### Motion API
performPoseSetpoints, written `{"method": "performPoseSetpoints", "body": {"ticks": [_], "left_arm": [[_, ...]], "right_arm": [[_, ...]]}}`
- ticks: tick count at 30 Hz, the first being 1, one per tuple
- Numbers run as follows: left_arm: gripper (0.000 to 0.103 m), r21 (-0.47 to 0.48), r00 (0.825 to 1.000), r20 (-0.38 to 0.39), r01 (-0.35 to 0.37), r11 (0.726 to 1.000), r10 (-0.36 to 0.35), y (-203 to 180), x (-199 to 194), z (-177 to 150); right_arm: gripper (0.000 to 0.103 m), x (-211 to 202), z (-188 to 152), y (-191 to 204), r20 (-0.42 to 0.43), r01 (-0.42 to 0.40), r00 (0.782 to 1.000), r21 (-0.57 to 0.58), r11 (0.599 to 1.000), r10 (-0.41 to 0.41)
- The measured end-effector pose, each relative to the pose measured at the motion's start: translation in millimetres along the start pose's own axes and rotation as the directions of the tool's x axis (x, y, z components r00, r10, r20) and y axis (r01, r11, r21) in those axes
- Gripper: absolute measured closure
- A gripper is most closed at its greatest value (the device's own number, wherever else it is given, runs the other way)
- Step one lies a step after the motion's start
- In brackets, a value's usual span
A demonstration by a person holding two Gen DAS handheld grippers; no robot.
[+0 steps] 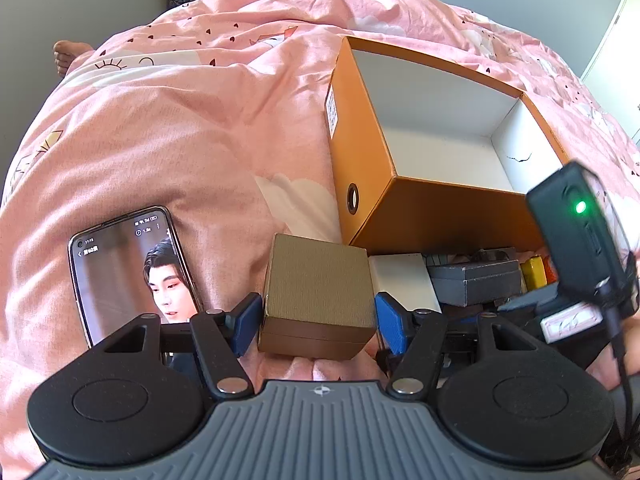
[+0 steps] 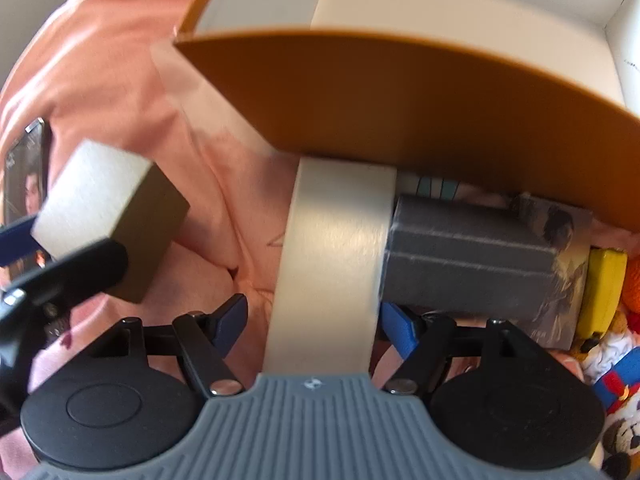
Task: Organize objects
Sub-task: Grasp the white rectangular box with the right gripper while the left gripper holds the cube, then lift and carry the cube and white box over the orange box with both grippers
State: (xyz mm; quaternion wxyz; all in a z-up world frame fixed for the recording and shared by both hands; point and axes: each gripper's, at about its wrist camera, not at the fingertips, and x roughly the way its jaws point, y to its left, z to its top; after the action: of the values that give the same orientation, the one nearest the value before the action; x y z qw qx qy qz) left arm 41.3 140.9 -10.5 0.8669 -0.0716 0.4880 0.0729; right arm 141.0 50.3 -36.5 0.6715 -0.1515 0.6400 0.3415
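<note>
on the pink quilt [image 1: 168,152], left tongs [image 1: 318,316] pinching a gold box [image 1: 318,292], right tongs [image 2: 312,322] spread astride a white box [image 2: 332,256]

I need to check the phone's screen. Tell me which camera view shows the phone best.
The left wrist view. The phone lies face up on the pink bedding with its lit screen almost fully visible. The right wrist view catches only a blurred sliver at the left edge.

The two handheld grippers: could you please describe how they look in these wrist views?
Both the left gripper and the right gripper match: blue fingertip pads on black linkage arms with silver pivot pins, two round black discs, and a ribbed grey base bearing a small cross mark. A black camera unit with a green light and black cable sits on the right gripper.
</note>
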Motion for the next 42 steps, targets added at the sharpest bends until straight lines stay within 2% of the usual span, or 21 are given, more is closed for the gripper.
{"method": "performPoseSetpoints", "body": {"ticks": [3, 6, 10, 17, 23, 24, 25, 26, 27, 28, 29, 32, 33, 35, 36, 37, 38, 39, 42], "left_arm": [[0.032, -0.009, 1.0, 0.0, 0.006, 1.0, -0.006, 2.3, 0.5, 0.0], [0.032, -0.005, 1.0, 0.001, 0.005, 1.0, -0.005, 1.6, 1.1, -0.9], [0.032, 0.003, 1.0, 0.007, 0.001, 1.0, -0.001, 0.4, 0.0, -2.0], [0.032, 0.015, 1.0, 0.013, -0.001, 1.0, 0.001, -3.6, -3.2, -2.6], [0.032, 0.008, 0.998, 0.061, 0.008, 1.0, -0.008, -6.4, -17.3, 0.3], [0.032, 0.009, 0.997, 0.073, 0.008, 1.0, -0.009, -7.9, -21.2, 0.9], [0.032, 0.011, 0.996, 0.083, 0.011, 1.0, -0.012, -8.9, -24.7, 1.5], [0.032, 0.015, 0.996, 0.091, 0.016, 1.0, -0.018, -10.3, -27.7, 2.2], [0.032, 0.02, 0.995, 0.097, 0.02, 1.0, -0.021, -11.8, -29.9, 2.9], [0.032, 0.026, 0.995, 0.101, 0.021, 0.999, -0.023, -13.7, -31.5, 3.2], [0.032, 0.034, 0.994, 0.102, 0.021, 0.999, -0.025, -16.1, -32.6, 3.1], [0.032, 0.059, 0.996, 0.088, 0.028, 0.998, -0.034, -23.8, -31.5, 0.8], [0.032, 0.066, 0.996, 0.075, 0.038, 0.997, -0.043, -26.2, -30.2, -0.9], [0.032, 0.08, 0.997, 0.052, 0.057, 0.995, -0.061, -31.3, -28.5, -4.3], [0.032, 0.089, 0.997, 0.041, 0.067, 0.994, -0.071, -35.0, -28.0, -6.9], [0.032, 0.099, 0.996, 0.033, 0.074, 0.992, -0.077, -38.0, -27.0, -8.1], [0.032, 0.111, 0.996, 0.025, 0.079, 0.991, -0.082, -41.6, -26.2, -10.1], [0.032, 0.126, 0.996, 0.015, 0.083, 0.989, -0.085, -45.7, -24.9, -12.6], [0.032, 0.156, 0.996, -0.022, 0.092, 0.983, -0.09, -53.5, -19.0, -19.1]], "right_arm": [[0.029, 7.8, -6.7, 4.8, -0.042, 0.013, 0.999, -0.016, 1.0, -0.014], [0.029, 7.4, -10.1, 10.4, -0.043, 0.033, 0.998, -0.042, 0.999, -0.035], [0.037, -1.1, -13.6, 13.6, -0.027, 0.057, 0.998, -0.058, 0.997, -0.059], [0.038, -46.7, -20.9, 7.1, 0.069, -0.008, 0.998, -0.043, 0.999, 0.011], [0.041, -95.5, -26.1, 1.5, 0.175, -0.055, 0.983, -0.058, 0.997, 0.064], [0.074, -103.9, -27.9, 0.8, 0.203, -0.036, 0.978, -0.054, 0.998, 0.046], [0.078, -111.0, -31.4, -1.9, 0.205, -0.035, 0.978, -0.057, 0.998, 0.046], [0.079, -115.3, -30.9, -5.1, 0.191, -0.074, 0.978, -0.057, 0.996, 0.083], [0.091, -115.2, -32.8, -8.3, 0.186, -0.102, 0.976, -0.052, 0.993, 0.11], [0.102, -113.2, -33.2, -10.3, 0.191, -0.093, 0.976, -0.053, 0.994, 0.101], [0.103, -115.7, -33.6, -10.7, 0.196, -0.074, 0.977, -0.063, 0.995, 0.085], [0.102, -119.7, -36.2, -14.4, 0.196, -0.065, 0.977, -0.087, 0.994, 0.081], [0.097, -120.2, -36.9, -16.5, 0.193, -0.067, 0.978, -0.083, 0.994, 0.082], [0.093, -125.6, -44.2, -22.9, 0.189, -0.071, 0.979, -0.066, 0.995, 0.082], [0.082, -126.0, -46.4, -26.6, 0.185, -0.074, 0.979, -0.057, 0.996, 0.083], [0.055, -121.2, -49.6, -33.0, 0.186, -0.084, 0.978, -0.043, 0.996, 0.09], [0.044, -121.6, -53.7, -38.1, 0.193, -0.098, 0.976, -0.028, 0.995, 0.101], [0.039, -123.0, -56.8, -42.0, 0.201, -0.108, 0.973, -0.021, 0.994, 0.11], [0.039, -123.9, -70.1, -45.6, 0.188, -0.111, 0.975, -0.037, 0.993, 0.115]]}}
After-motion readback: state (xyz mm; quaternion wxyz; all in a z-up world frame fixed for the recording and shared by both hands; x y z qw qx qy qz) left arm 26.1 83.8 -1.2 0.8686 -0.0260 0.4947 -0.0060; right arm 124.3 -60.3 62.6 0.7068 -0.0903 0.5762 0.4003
